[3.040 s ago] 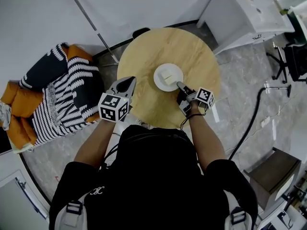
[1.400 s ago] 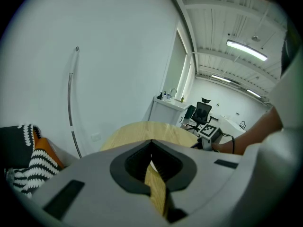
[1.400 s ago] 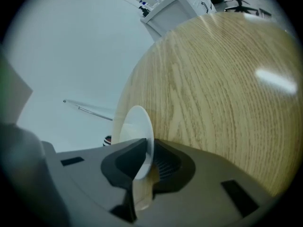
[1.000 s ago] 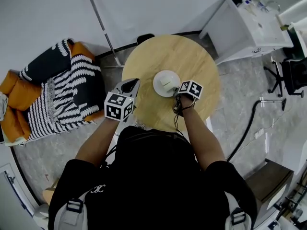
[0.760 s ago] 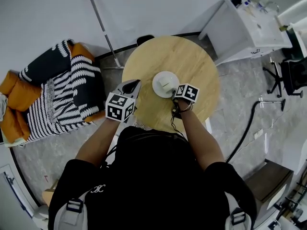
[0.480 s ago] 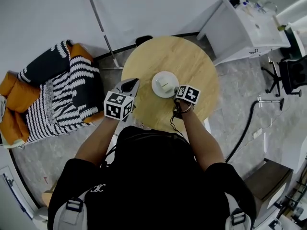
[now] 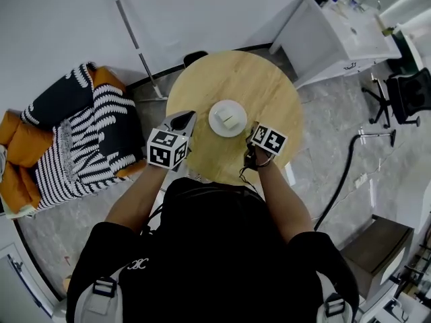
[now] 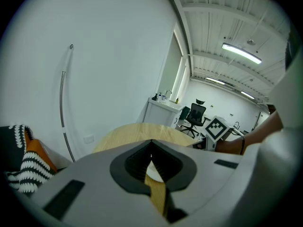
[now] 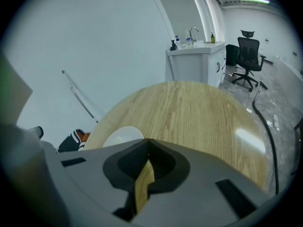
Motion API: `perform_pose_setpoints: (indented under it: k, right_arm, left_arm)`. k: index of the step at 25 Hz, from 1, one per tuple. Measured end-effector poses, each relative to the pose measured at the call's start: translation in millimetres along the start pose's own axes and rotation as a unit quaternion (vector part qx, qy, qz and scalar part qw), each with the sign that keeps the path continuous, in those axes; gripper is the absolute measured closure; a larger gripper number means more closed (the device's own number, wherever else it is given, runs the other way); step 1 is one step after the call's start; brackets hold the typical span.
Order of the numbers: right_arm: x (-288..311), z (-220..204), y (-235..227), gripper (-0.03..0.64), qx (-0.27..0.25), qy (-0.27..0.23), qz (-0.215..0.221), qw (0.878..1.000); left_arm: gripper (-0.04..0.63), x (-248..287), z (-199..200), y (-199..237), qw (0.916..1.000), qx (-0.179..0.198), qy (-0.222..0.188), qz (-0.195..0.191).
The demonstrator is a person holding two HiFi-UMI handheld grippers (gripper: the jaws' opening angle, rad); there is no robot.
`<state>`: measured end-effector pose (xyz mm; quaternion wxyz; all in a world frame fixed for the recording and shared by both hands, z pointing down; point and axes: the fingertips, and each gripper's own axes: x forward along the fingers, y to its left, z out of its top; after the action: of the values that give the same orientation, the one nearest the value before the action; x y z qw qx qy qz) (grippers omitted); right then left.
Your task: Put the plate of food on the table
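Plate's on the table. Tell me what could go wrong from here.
The right gripper, jaws just closed on nothing, is close beside the plate; a careless swing could knock it. The food looks loose, so a knock might slide it off. The left gripper sits at the near edge of the table and might bump it.

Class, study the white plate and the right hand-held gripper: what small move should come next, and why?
Probably draw the right hand-held gripper back off the round wooden table. The round white plate of food already rests flat there, apart from the gripper, whose jaws have just been closing and are shut on nothing.
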<state>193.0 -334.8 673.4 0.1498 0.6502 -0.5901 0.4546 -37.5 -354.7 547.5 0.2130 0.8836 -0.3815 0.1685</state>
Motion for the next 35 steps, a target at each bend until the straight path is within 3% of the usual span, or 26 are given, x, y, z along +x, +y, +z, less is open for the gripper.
perform_pose_setpoints:
  k: [6, 11, 16, 21, 25, 31, 35]
  right_arm:
    - [-25.9, 20.7, 2.1, 0.609, -0.020, -0.053, 0.013, 0.998]
    - [-48.3, 34.5, 14.9, 0.609, -0.079, -0.098, 0.025, 0.992]
    - [-82.0, 53.6, 36.1, 0.609, -0.139, -0.173, 0.047, 0.974]
    - [-109.9, 70.8, 47.3, 0.611, -0.194, -0.221, 0.040, 0.955]
    - [-120.0, 74.6, 55.3, 0.611, -0.225, -0.233, 0.039, 0.945]
    - [-117.1, 68.7, 56.9, 0.609, -0.241, -0.224, 0.041, 0.943]
    - [-114.5, 69.4, 62.7, 0.609, -0.270, -0.226, 0.037, 0.935]
  left_arm:
    - [0.586, 7.3, 2.1, -7.6, 0.9999, 0.006, 0.003, -0.015]
    - [0.586, 13.8, 4.2, -14.8, 0.9996, 0.012, 0.005, -0.026]
    - [0.586, 18.6, 5.0, -22.3, 0.9992, 0.016, 0.006, -0.036]
    - [0.586, 23.6, 4.0, -27.4, 0.9989, 0.017, 0.009, -0.042]
    - [0.586, 25.0, -0.1, -29.7, 0.9987, 0.018, 0.016, -0.046]
    - [0.586, 24.2, -0.3, -30.3, 0.9987, 0.018, 0.017, -0.045]
    - [0.586, 22.4, -6.2, -30.6, 0.9986, 0.018, 0.023, -0.045]
